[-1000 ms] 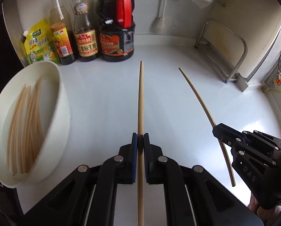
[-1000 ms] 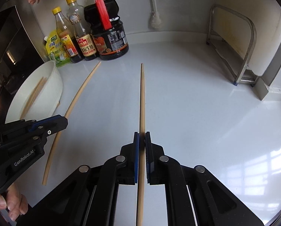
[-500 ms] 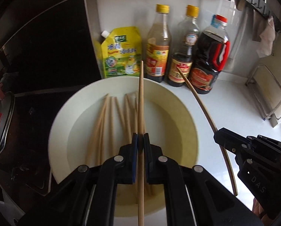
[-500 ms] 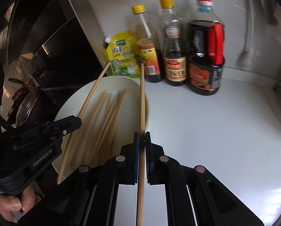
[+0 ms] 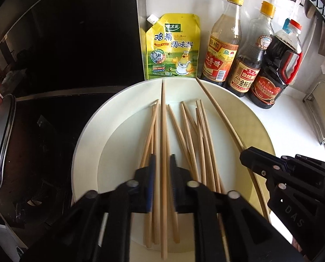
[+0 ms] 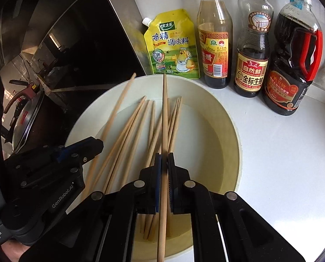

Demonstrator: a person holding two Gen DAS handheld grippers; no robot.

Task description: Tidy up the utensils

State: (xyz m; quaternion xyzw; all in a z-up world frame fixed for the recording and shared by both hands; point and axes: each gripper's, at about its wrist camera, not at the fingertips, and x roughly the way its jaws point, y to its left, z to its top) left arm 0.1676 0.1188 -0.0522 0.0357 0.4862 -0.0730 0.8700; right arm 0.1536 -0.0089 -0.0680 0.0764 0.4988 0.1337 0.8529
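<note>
Your left gripper (image 5: 161, 174) is opening around its chopstick (image 5: 163, 118), which is pointing toward 12 o'clock over the white bowl (image 5: 86, 135). Your right gripper (image 6: 164, 168) is clenching a second chopstick (image 6: 165, 109), lying parallel above the same bowl (image 6: 232, 131).

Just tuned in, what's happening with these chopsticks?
A person holds two grippers over the round white bowl of wooden chopsticks. The left gripper is opening, its long wooden chopstick loose between its fingers. The right gripper is shut on a second long chopstick.
</note>
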